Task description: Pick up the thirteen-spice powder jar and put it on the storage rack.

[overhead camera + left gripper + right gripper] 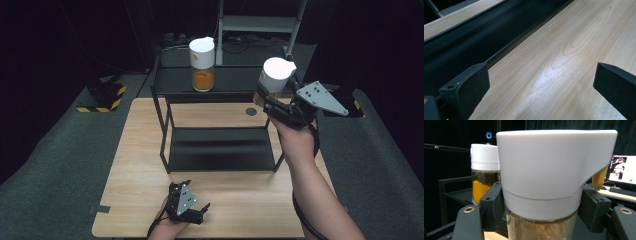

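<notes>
My right gripper (267, 102) is shut on a glass jar with a white lid (274, 79) and brownish powder inside, held in the air off the right end of the black rack's top shelf (235, 80). In the right gripper view the jar (544, 182) stands upright between both pads (492, 202), which press its neck. A second jar with a white lid and orange powder (202, 64) stands on the top shelf; it shows behind the held jar (484, 175). My left gripper (192, 212) rests low at the table's front edge, open and empty (541, 82).
The black two-level rack (220, 150) stands on the wooden table (135, 165), its lower shelf bare. A round grey cable hole (251, 111) is in the tabletop under the rack. A yellow-black striped block (102, 97) lies on the floor at the left.
</notes>
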A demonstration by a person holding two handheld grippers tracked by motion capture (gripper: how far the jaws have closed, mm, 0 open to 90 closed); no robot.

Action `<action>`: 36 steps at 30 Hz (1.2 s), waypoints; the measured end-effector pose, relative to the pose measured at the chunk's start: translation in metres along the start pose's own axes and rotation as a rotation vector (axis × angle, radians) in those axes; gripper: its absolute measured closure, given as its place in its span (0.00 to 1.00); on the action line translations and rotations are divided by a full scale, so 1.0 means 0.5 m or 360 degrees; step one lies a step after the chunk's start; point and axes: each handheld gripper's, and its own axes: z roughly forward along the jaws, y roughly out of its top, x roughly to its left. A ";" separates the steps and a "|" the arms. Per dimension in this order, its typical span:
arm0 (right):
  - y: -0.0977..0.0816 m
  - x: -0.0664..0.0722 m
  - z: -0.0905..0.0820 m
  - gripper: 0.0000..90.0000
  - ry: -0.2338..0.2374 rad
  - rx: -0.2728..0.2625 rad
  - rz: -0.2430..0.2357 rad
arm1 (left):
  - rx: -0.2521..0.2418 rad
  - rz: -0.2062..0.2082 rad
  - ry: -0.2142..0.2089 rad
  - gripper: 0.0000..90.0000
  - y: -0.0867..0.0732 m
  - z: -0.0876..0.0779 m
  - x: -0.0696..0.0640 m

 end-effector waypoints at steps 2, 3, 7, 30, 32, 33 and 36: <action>0.005 0.001 0.007 0.33 -0.0003 0.0002 -0.0004 | 0.0002 0.0000 0.0000 0.01 0.000 0.000 0.001; 0.007 0.001 0.012 0.33 -0.0004 0.0002 -0.0005 | 0.0000 -0.0002 -0.0001 0.01 0.000 0.000 0.001; 0.013 0.002 0.026 0.33 -0.0009 0.0001 -0.0016 | -0.0007 -0.0009 -0.0001 0.01 -0.002 -0.001 0.001; 0.021 0.005 0.106 0.33 -0.0054 0.0034 -0.0013 | -0.0017 -0.0007 0.0003 0.01 -0.004 -0.003 0.000; 0.021 0.006 0.111 0.33 -0.0055 0.0041 -0.0014 | -0.0018 -0.0006 0.0003 0.01 -0.004 -0.003 0.000; 0.021 0.006 0.114 0.33 -0.0057 0.0043 -0.0016 | -0.0019 -0.0006 0.0003 0.01 -0.005 -0.003 0.000; 0.019 0.007 0.121 0.33 -0.0067 0.0050 -0.0022 | -0.0020 -0.0008 0.0003 0.01 -0.005 -0.003 0.001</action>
